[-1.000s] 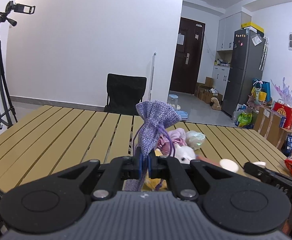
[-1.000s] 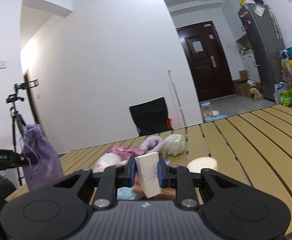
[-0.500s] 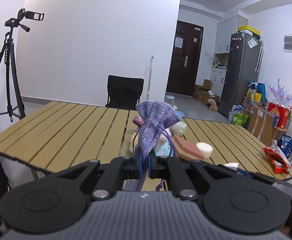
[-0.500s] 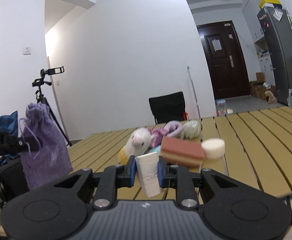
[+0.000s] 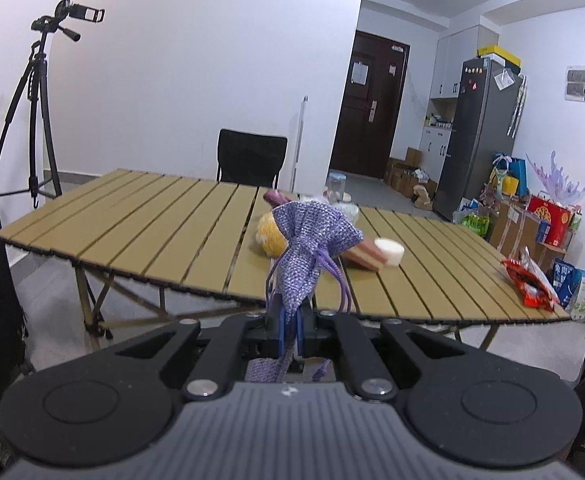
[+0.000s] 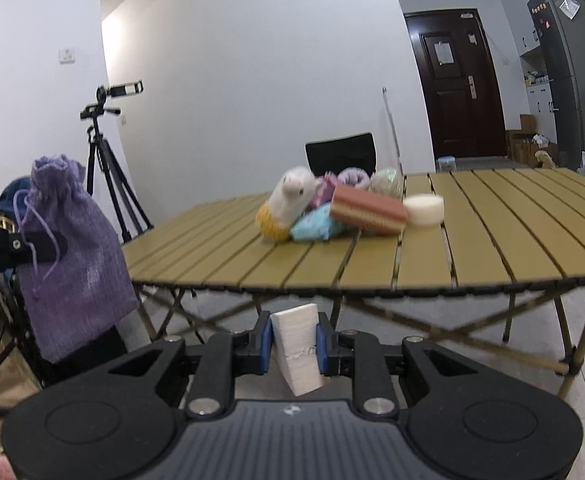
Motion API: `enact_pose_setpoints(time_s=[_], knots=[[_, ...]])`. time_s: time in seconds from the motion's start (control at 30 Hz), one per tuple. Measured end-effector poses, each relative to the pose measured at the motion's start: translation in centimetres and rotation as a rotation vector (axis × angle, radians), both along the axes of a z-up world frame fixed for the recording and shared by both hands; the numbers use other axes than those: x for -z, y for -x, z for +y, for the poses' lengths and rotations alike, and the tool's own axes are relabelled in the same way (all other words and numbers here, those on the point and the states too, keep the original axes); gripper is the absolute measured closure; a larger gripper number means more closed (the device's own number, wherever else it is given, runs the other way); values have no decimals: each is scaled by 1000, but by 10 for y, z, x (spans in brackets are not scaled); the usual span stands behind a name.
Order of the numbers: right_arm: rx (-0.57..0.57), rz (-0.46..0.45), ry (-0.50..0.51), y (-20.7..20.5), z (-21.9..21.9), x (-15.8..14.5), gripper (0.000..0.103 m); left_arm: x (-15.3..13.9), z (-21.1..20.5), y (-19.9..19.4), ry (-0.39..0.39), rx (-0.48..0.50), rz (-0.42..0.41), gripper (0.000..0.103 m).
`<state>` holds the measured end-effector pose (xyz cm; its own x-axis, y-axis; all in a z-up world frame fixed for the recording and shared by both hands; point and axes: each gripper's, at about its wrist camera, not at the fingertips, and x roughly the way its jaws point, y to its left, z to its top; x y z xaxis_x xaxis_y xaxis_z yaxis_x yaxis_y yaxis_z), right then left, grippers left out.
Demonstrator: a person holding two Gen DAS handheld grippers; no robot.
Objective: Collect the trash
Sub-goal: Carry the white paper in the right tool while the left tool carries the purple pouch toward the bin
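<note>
The slatted surface (image 6: 472, 240) has bare slats left and right of its one central heap of toys (image 6: 312, 208), and off its near edge two grippers hang over open floor, left gripper (image 5: 290, 328) pinching one purple pouch (image 5: 312, 236) (drawstrings dangling), right gripper (image 6: 294, 344) clamping one white block (image 6: 297, 344) between its fingers.

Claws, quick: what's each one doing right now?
Left claw: closed on the purple drawstring pouch.
Right claw: closed on the white foam wedge.
</note>
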<state>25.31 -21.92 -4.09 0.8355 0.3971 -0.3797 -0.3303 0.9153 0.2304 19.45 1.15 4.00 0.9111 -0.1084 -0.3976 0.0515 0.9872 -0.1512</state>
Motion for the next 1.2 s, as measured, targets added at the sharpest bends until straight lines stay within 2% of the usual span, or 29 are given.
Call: enact_pose_setpoints(time_s=[0.57,1.2], knots=[[-17,133,92,52,7,48,82,48,-5,36,-1,21,110,97],[-32,292,215,63,27,90,82,129,-1,37,25,0,288,97]])
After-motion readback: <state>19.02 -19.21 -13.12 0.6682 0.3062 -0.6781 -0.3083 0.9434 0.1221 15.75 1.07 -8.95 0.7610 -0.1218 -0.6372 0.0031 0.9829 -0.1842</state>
